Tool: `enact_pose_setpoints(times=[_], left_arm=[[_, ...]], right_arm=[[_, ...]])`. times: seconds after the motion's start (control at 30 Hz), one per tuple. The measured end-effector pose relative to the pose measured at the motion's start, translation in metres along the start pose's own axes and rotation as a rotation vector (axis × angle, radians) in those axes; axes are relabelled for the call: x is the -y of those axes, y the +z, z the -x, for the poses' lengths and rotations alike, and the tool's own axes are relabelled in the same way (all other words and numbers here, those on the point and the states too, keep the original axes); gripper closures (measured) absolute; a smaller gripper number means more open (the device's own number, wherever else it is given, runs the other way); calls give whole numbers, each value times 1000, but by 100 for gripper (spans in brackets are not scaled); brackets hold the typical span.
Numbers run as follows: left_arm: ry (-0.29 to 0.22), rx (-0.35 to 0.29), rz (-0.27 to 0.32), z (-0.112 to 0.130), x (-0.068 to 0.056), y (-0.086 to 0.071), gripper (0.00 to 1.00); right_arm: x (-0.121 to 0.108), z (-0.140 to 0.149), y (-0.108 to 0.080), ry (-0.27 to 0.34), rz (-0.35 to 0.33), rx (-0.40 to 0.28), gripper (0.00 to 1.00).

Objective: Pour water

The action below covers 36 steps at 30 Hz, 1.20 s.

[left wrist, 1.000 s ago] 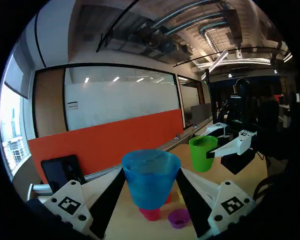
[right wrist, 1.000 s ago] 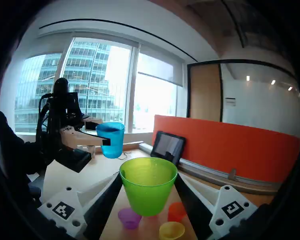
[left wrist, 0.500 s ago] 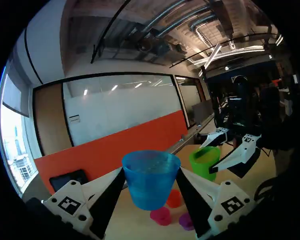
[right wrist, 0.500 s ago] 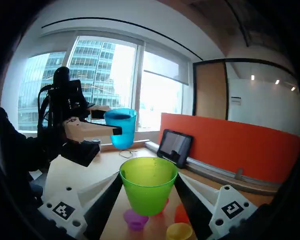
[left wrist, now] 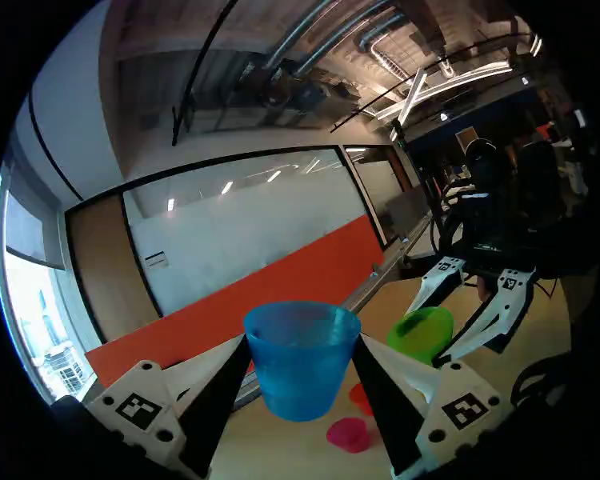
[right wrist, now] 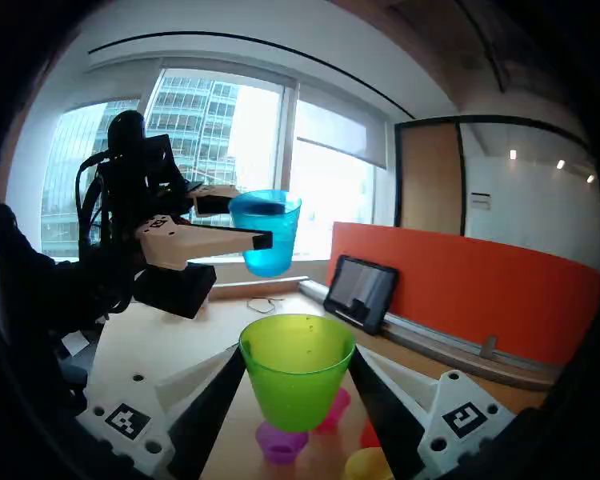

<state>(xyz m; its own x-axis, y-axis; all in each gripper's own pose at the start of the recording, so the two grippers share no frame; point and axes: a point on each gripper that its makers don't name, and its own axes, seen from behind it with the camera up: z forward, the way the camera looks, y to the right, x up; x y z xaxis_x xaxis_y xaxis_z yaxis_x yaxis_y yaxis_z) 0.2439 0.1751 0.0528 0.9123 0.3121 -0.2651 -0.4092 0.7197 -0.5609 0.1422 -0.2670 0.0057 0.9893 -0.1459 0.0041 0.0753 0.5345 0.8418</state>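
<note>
The left gripper [left wrist: 301, 352] jaws squeeze the blue cup [left wrist: 302, 370], higher than the green cup [right wrist: 297, 382]. The right gripper [right wrist: 297, 362] jaws squeeze the green cup.

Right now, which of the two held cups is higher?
The blue cup in the left gripper: it sits higher than the rim of the green cup, which the right gripper holds lower.

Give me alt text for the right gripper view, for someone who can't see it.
A translucent green plastic cup is held between the fingers of the right gripper above a wooden table. Up and to the left, the left gripper holds a translucent blue plastic cup higher. A small purple cup stands on the table beneath.
</note>
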Motion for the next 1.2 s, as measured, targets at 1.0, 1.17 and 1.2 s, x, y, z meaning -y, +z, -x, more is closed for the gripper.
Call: enact_pose_setpoints(times=[1.0, 1.17, 1.2], left_arm=[[300, -15, -21, -33, 0, 2, 15], [348, -15, -29, -38, 1, 2, 15], [356, -15, -31, -39, 2, 3, 15]], right_arm=[[28, 20, 21, 9, -54, 6, 9], [29, 22, 22, 13, -55, 6, 9], [29, 22, 23, 13, -56, 6, 9]])
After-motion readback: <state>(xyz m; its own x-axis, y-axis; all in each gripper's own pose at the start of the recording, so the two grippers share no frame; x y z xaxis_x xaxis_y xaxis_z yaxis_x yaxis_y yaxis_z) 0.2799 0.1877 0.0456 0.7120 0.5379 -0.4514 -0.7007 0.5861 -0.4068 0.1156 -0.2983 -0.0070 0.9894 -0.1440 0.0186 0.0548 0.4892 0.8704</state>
